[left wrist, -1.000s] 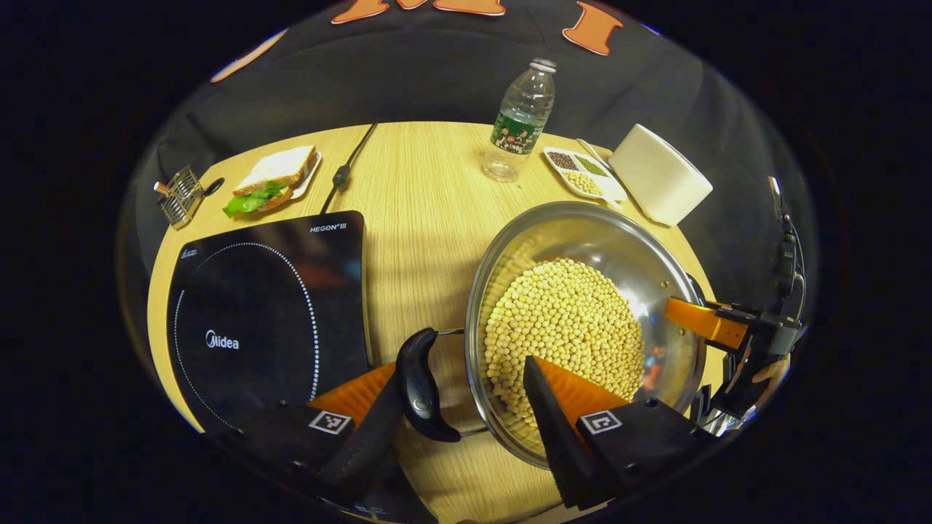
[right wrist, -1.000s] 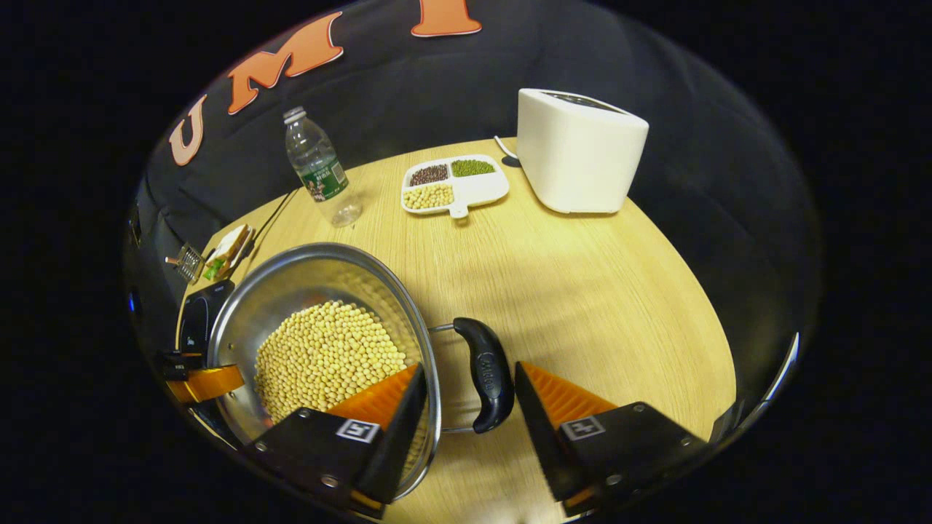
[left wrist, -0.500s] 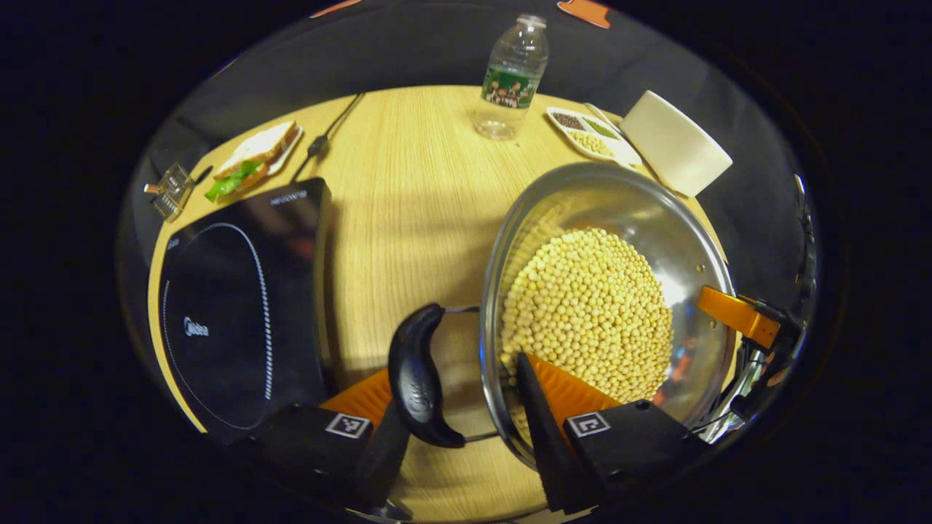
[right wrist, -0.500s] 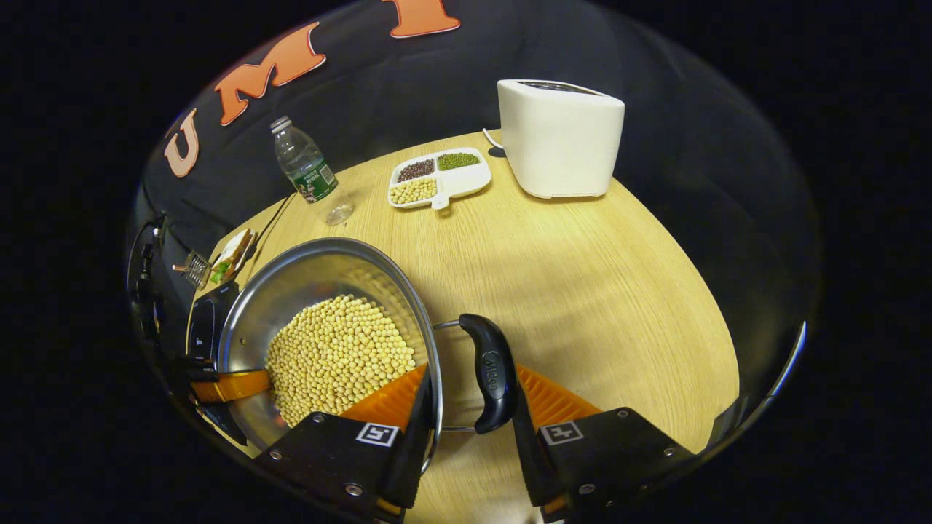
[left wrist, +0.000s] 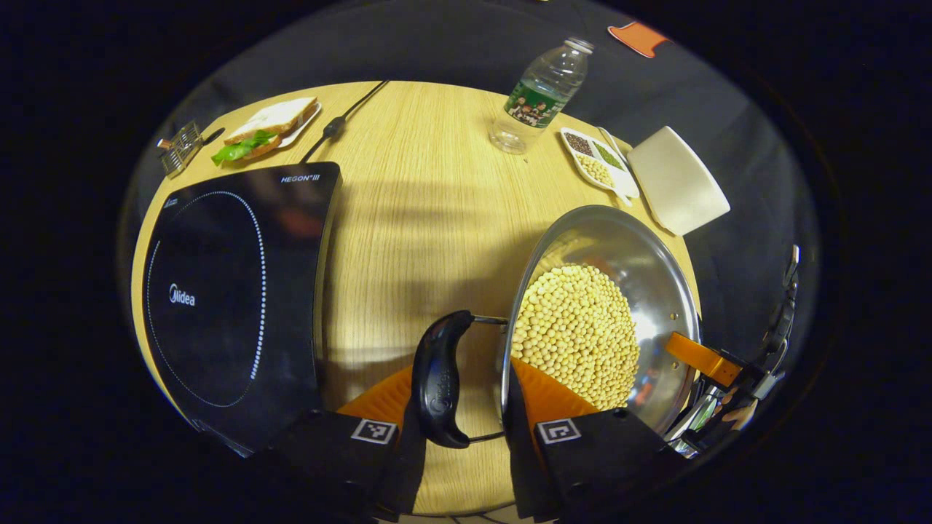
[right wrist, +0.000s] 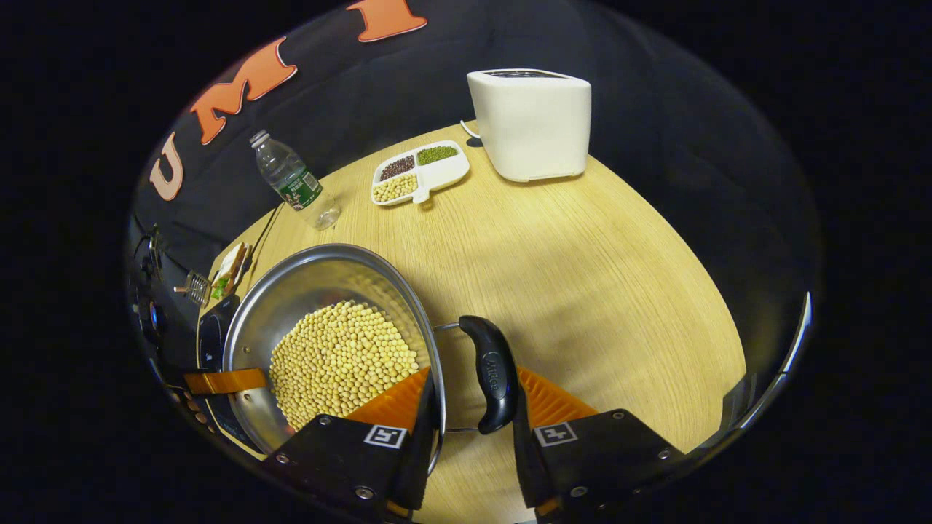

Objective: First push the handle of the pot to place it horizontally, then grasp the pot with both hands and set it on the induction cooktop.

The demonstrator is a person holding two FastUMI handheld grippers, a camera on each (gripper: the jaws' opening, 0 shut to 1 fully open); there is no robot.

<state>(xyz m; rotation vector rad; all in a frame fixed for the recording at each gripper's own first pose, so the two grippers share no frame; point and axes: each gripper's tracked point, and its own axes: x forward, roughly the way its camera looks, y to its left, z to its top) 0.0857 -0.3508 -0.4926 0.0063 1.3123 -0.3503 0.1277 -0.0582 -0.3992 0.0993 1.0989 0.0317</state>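
A: Start at the left tool (left wrist: 459, 429). What has it got?

B: Low in the left gripper view its two fingers are pinched in on the pot's black side handle (left wrist: 439, 378): one finger on the handle's outer face, the other between handle and pot wall, up against the rim. The very tips run off the bottom edge, so how firmly it presses is hard to judge.

A: And the right tool (right wrist: 470, 429)?

B: The same in the right gripper view: clamped across the opposite black handle (right wrist: 491, 372), one finger on the pot side, one on the outer side. The finger nearest the pot hides part of the rim.

A: How does the pot (left wrist: 655, 291) look?

B: Wide, shiny steel, shallow, heaped with pale yellow beans (left wrist: 575, 331). It sits at lower right of the left gripper view. Whether its base touches the counter (left wrist: 422, 218) I cannot tell; the fingers and the pot itself cover that.

A: The cooktop?

B: The induction cooktop (left wrist: 218, 291) is at the left of that frame, flat and black, well apart from the pot. In the right gripper view only a dark sliver (right wrist: 211, 335) peeks out behind the pot.

A: Anything else?

B: The other tool's finger (left wrist: 695, 356) over the pot's far rim, a water bottle (left wrist: 539, 98), a divided dish (right wrist: 419, 173), a white toaster (right wrist: 531, 120) and a sandwich (left wrist: 266, 127) at upper left.
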